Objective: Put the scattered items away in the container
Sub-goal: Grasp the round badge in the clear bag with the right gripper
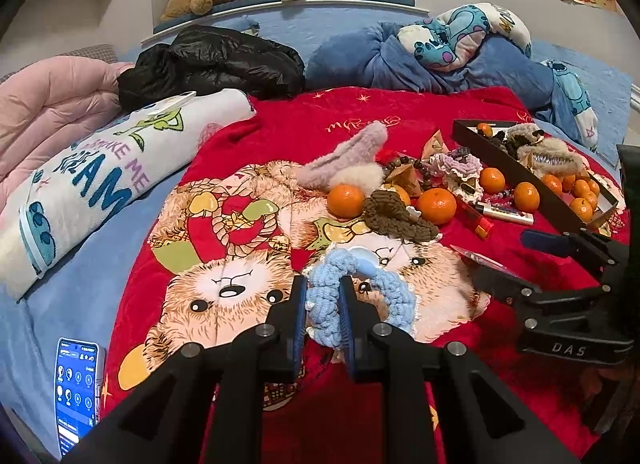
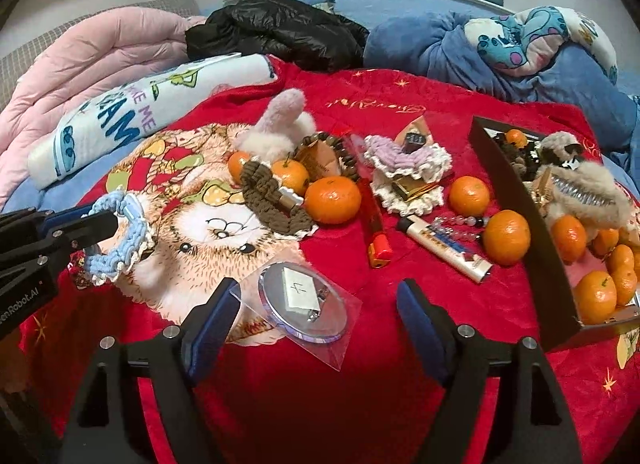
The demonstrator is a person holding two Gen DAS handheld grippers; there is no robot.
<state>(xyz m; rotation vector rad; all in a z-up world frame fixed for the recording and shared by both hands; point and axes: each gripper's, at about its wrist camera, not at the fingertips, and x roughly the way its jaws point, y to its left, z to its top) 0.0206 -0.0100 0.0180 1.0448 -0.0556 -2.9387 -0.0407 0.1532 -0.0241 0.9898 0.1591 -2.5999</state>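
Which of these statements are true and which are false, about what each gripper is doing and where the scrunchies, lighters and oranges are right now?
1. The left gripper is shut on the blue scrunchie. True.
2. The right gripper is clamped on an orange. False: its jaws stand open around the bagged round mirror, not pressing it.
3. The black tray already holds several oranges. True.
4. The red lighter lies inside the tray. False: it lies on the red blanket, beside the white lighter.
5. The brown scrunchie lies against an orange. True.
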